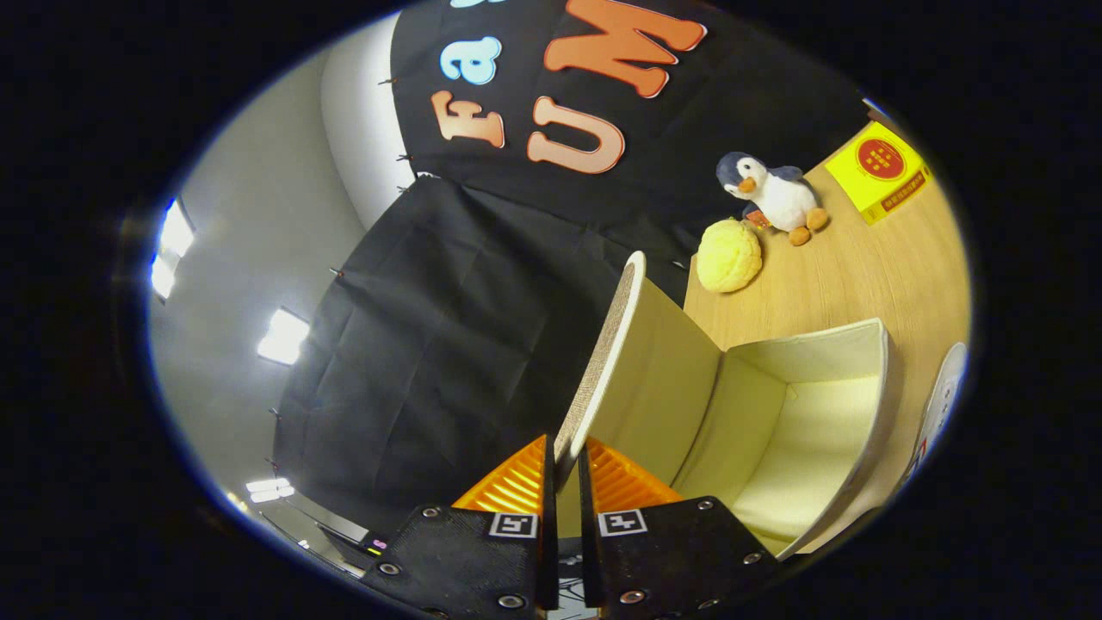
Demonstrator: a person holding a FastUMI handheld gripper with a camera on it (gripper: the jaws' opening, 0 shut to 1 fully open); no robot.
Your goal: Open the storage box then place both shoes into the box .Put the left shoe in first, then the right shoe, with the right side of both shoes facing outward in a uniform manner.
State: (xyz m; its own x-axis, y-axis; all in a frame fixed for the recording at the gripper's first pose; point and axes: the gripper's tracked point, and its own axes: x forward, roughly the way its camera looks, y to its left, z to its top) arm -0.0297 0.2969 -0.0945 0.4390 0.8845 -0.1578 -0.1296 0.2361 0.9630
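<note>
Cream fabric storage box [801,430] sat at lower right of the frame on the wooden bench [861,275], its opening facing the camera. Its lid [616,344] ran lengthwise from bottom centre upward, edge pinched in the nearly closed claw [561,469]. Writing on a yellow carton [878,172] at upper right was unreadable.

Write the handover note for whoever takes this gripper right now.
Gripper: shut on the lid, both fingers pinching its edge.
Box: open on the wooden table, lid raised upright, nothing inside as far as can be seen.
A white shoe lies beyond the box's far wall.
Done: box opened.
Left: release the lid, put the left shoe in, then the right, right sides facing outward.
</note>
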